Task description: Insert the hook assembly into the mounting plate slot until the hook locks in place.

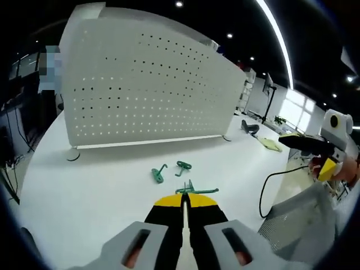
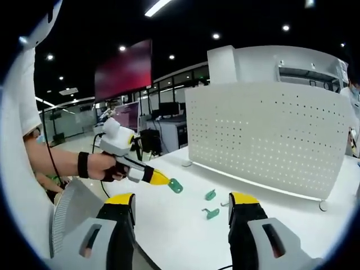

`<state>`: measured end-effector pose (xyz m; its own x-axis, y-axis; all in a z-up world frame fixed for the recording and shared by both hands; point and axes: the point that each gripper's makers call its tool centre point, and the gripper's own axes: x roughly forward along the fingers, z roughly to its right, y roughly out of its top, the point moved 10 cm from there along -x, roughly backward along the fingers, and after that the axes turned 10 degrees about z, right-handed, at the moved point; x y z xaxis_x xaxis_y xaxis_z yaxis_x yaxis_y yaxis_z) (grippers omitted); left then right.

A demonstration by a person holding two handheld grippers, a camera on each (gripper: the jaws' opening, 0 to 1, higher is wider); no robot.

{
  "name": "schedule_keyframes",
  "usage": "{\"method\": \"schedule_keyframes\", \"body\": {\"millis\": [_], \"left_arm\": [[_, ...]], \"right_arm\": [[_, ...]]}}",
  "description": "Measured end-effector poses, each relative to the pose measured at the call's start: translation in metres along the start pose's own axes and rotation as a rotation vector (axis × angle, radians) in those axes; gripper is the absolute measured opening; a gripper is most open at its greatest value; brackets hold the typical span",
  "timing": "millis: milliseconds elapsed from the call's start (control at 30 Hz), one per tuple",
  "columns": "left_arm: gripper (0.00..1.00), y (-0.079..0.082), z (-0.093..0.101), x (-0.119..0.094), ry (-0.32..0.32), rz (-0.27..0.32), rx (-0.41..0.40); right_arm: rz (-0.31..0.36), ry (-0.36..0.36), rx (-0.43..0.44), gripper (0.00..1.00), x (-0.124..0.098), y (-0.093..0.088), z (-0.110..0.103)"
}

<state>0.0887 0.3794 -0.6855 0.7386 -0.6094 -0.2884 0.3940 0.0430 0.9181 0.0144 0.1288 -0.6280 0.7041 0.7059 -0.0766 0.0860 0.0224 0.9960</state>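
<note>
White worktop (image 1: 101, 191) all around, with an open office behind it: dark ceiling, strip lights and spot lights, desks and monitors further back. A big white perforated mounting plate (image 1: 146, 90) was stood upright on small feet near the far side of the worktop, and it was also seen in the right gripper view (image 2: 270, 135).

In the left gripper view, the left gripper (image 1: 185, 201) was seen with its yellow-tipped jaws pressed together on a green hook assembly (image 1: 194, 190), which was held right at the tips, low over the worktop and well short of the plate. From the right gripper view the same gripper (image 2: 159, 179) was seen gripped by a person's hand (image 2: 104, 167) with a dark wrist strap, the green hook piece (image 2: 175, 185) sticking out of the yellow tips.

Two more green hooks were left lying loose on the worktop between the held one and the plate: one (image 1: 158, 174) to the left and one (image 1: 183, 166) just beside it, apart from each other. They were picked up in the right gripper view too (image 2: 210, 195) (image 2: 211, 213).

The right gripper (image 2: 183, 203) was held with its jaws spread wide and nothing between them. It was also caught at the right edge of the left gripper view (image 1: 323, 163), off the worktop, with a black cable (image 1: 269, 188) hanging near it.
</note>
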Motion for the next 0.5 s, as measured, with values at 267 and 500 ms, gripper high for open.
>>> {"method": "schedule_keyframes", "body": {"millis": [267, 500], "left_arm": [[0.01, 0.013, 0.011, -0.021, -0.002, 0.020, 0.001], [0.01, 0.022, 0.015, -0.034, 0.007, 0.035, 0.008]], "right_arm": [[0.007, 0.049, -0.013, 0.67, 0.009, 0.004, -0.006], [0.011, 0.098, -0.013, 0.64, 0.017, 0.004, -0.012]]}}
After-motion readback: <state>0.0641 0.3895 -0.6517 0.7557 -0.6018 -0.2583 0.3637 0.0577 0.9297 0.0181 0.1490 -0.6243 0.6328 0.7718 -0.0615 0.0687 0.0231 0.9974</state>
